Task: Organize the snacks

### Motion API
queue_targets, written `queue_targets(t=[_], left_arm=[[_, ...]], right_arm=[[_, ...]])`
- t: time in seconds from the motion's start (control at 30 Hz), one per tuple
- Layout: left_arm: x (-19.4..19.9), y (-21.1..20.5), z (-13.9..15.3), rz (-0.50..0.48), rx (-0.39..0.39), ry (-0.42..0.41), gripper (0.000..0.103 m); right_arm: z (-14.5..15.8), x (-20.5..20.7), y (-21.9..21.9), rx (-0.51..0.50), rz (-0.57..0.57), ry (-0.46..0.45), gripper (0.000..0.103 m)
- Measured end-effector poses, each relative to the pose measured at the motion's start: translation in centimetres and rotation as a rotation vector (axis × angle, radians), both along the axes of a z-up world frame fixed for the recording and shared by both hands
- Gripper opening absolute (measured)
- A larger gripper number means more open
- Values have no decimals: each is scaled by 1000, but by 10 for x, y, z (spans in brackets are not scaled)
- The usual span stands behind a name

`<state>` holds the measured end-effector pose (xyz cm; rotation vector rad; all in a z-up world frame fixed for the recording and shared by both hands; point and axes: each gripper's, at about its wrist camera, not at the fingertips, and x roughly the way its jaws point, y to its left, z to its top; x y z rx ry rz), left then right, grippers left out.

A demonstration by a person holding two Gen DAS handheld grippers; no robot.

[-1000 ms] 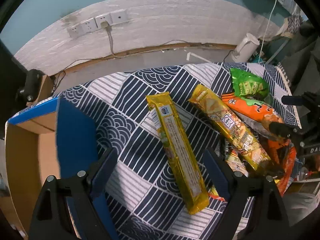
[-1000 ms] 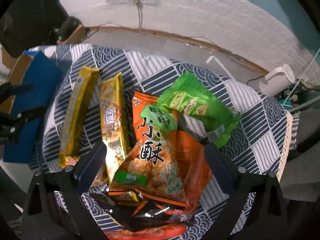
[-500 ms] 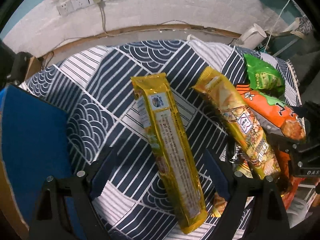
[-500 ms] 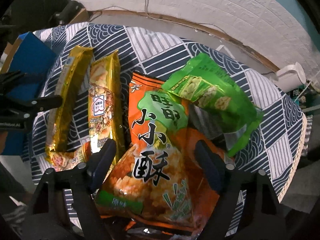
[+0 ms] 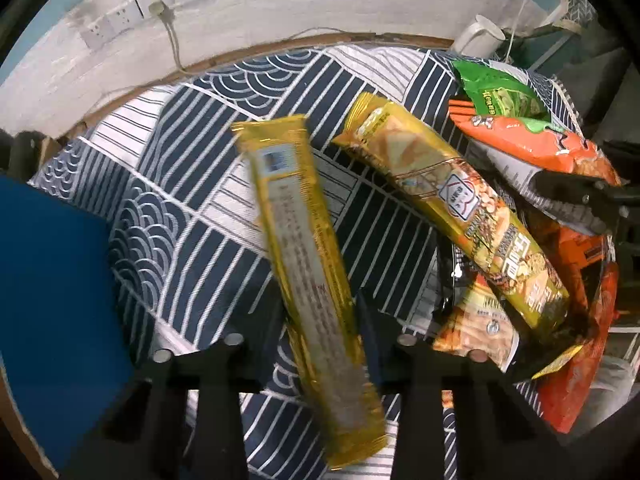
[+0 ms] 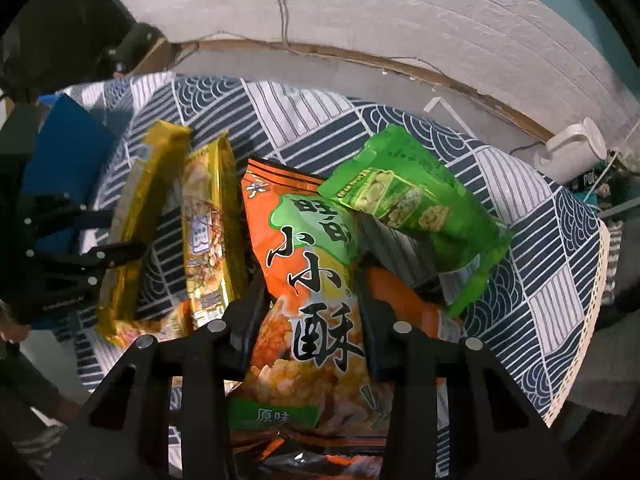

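A long yellow snack pack (image 5: 296, 232) lies lengthwise on the patterned cloth (image 5: 192, 184). My left gripper (image 5: 320, 308) points down and is shut on its lower half. In the right wrist view the same pack (image 6: 140, 220) has its near end raised in the left gripper (image 6: 112, 234). My right gripper (image 6: 308, 292) also points down. Its jaws are closing on the orange snack bag (image 6: 304, 240), and the pads pinch the bag's middle. A second gold pack (image 5: 452, 208) lies between the two. A green bag (image 6: 408, 200) rests on the far part of the pile.
A blue cardboard box (image 5: 52, 280) stands open at the left edge of the cloth. More small packs (image 5: 476, 320) lie under the pile at the front right. A white jug (image 6: 572, 148) stands by the white wall, beyond the cloth's far right corner.
My left gripper sank onto the yellow pack and shut on it. My right gripper's fingers drew in from wide apart until they squeezed the orange bag.
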<state>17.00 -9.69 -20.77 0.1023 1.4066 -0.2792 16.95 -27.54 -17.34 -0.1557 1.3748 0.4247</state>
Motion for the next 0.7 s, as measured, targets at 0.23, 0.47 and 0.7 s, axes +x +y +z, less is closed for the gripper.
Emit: queue_targets(t=[0.23,0.47,0.7], left_arm=[[-9,12,19,22,-15,-53,28],[-24,18,51,24,3,-149,28],[-39,36,81,24,-7,-214,28]], right_arm=[[18,-11,8,20,-16,-38,39],[43,-27,23,54,-25,-87,39],[63,-40,35,78,-16,-126,39]])
